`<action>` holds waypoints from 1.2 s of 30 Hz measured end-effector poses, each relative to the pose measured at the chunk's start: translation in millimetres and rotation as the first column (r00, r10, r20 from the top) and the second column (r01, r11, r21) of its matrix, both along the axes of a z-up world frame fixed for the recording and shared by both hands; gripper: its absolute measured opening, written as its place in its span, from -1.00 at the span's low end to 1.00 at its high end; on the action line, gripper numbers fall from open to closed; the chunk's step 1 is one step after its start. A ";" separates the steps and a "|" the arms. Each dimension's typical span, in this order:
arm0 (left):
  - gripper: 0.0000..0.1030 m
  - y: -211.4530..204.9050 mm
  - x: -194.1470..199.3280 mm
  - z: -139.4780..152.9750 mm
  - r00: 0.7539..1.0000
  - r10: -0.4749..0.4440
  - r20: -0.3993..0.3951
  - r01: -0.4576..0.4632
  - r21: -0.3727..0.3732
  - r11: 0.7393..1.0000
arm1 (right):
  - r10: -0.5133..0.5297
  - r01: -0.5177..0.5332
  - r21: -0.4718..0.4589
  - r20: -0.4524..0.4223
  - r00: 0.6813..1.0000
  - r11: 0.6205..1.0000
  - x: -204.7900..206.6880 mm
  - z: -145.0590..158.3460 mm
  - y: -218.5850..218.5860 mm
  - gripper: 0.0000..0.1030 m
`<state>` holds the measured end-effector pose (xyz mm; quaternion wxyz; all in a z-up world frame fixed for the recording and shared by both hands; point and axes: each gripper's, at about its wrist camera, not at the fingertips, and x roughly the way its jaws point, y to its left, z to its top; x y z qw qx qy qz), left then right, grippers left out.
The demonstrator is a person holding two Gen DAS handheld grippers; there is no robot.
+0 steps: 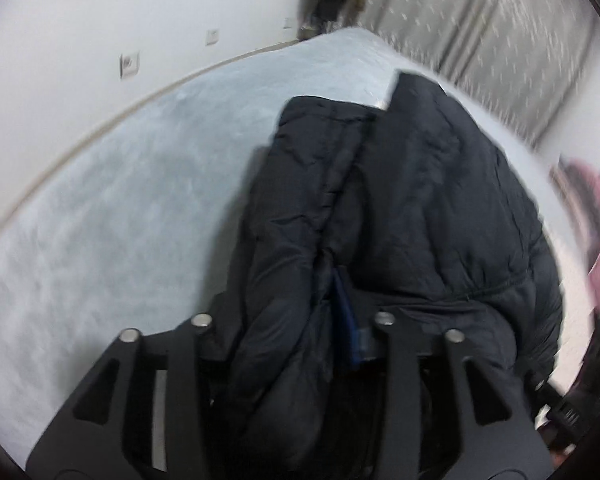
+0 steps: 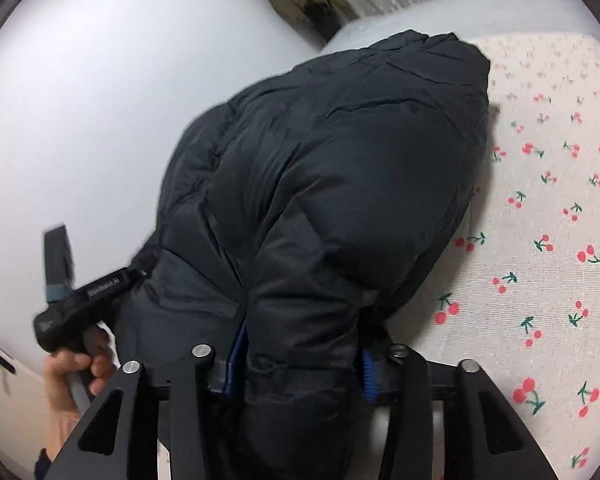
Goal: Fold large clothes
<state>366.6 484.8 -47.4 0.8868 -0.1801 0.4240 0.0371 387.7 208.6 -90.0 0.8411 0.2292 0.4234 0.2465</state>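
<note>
A black puffer jacket (image 1: pixel 420 200) lies bunched and folded over on the bed, and it fills the middle of both views. In the left wrist view a thick fold of it sits between the jaws of my left gripper (image 1: pixel 296 320). A blue pad (image 1: pixel 346 312) presses its right side, and the other finger is hidden under fabric. In the right wrist view the jacket (image 2: pixel 332 168) bulges out between the two blue pads (image 2: pixel 236 364) of my right gripper (image 2: pixel 300 368), which squeeze it. A hand (image 2: pixel 72 364) holds the left gripper's handle at the lower left.
A pale blue fleece blanket (image 1: pixel 120 200) covers the bed on the left, up to a white wall with sockets (image 1: pixel 129 65). A cherry-print sheet (image 2: pixel 540 200) lies to the right. Patterned curtains (image 1: pixel 480 40) hang behind. Something pink (image 1: pixel 596 208) is at the right edge.
</note>
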 end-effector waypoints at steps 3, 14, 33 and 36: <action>-0.01 8.2 -5.7 13.5 0.999 0.039 0.007 -0.039 -0.008 0.999 | 0.018 -0.018 -0.011 -0.033 0.999 1.000 -5.2 4.8 -1.1 0.08; 0.63 -47.3 -167.2 108.9 0.971 0.106 0.216 -0.136 0.130 0.982 | 0.076 -0.072 -0.064 0.055 0.996 0.995 -116.1 64.2 -77.6 0.42; 0.86 -220.8 -361.4 120.9 0.946 0.089 0.313 -0.208 0.372 0.905 | 0.280 -0.183 -0.306 0.313 0.908 0.934 -301.6 152.7 -130.5 0.73; 0.86 -236.0 -369.4 115.1 0.943 0.095 0.317 -0.228 0.414 0.881 | 0.244 -0.138 -0.306 0.344 0.907 0.942 -308.6 140.3 -143.6 0.76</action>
